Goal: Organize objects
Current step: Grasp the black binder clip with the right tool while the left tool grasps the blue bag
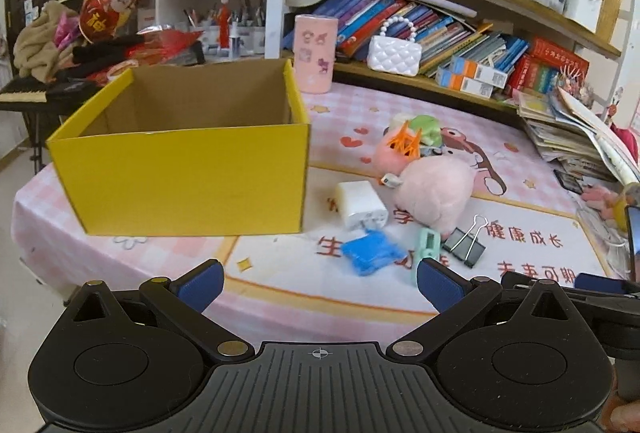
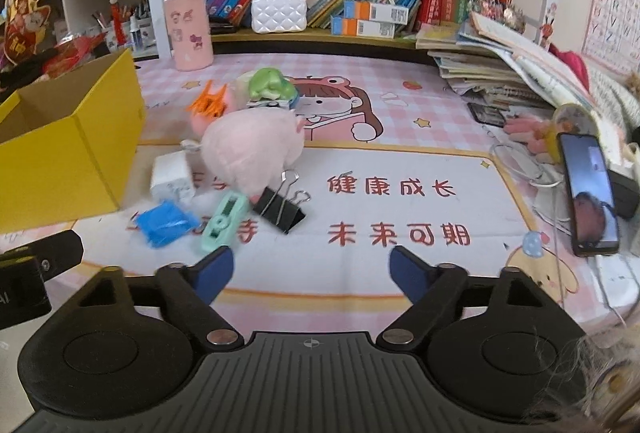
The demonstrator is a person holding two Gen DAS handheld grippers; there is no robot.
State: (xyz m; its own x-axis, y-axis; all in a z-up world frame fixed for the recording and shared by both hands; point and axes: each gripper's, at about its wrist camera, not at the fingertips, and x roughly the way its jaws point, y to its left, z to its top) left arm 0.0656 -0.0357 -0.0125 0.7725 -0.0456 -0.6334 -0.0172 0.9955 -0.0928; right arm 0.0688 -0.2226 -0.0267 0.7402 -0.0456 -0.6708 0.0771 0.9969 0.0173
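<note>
An empty yellow cardboard box [image 1: 180, 177] [image 2: 68, 161] stands on the left of the pink table mat. Right of it lies a heap: a pink plush [image 1: 434, 189] [image 2: 250, 153], a white charger [image 1: 362, 205] [image 2: 172, 179], a blue crumpled bag [image 1: 370, 251] [image 2: 166, 223], a mint correction tape [image 1: 426, 249] [image 2: 224, 219], a black binder clip [image 1: 466, 243] [image 2: 280, 207], an orange claw clip [image 1: 406, 143] [image 2: 208, 101] and a green toy [image 1: 428, 127] [image 2: 266, 85]. My left gripper [image 1: 320, 283] is open over the mat's near edge. My right gripper [image 2: 310, 275] is open, nothing between its fingers.
A pink cylinder [image 1: 314, 53] [image 2: 188, 31] stands behind the box. Bookshelves with a white pearl-handled bag [image 1: 394, 53] [image 2: 278, 11] run along the back. A stack of papers [image 2: 504, 69] and a propped phone [image 2: 592, 193] sit at the right.
</note>
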